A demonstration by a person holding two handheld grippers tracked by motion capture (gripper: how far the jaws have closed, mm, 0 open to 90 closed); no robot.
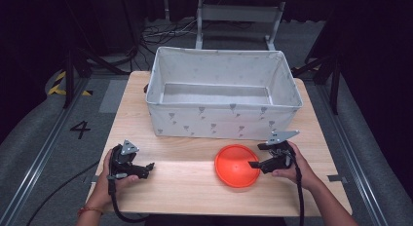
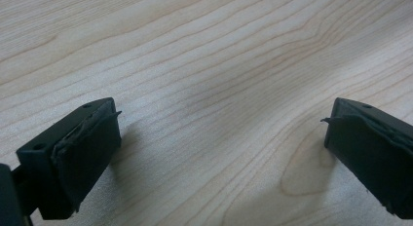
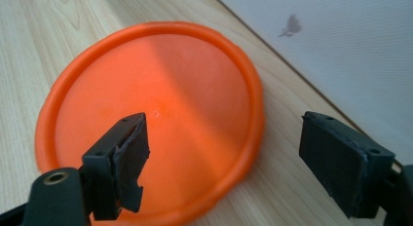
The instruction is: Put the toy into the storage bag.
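Resting at the lower left of the high view, the left gripper (image 1: 146, 168) lies on the bare table (image 1: 185, 187), jaws spread wide and empty. Right of centre sits the orange plate (image 1: 237, 165), flat, just before the fabric bin (image 1: 221, 120). At its right edge the right gripper (image 1: 256, 164) is much the nearer, jaws wide apart astride the rim, gripping nothing

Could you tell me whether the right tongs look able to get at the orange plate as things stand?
Probably yes. The right tongs stand open at the rim of the orange plate, one jaw over the plate and one outside its edge. Nothing lies between them; the fabric bin sits just behind but apart.
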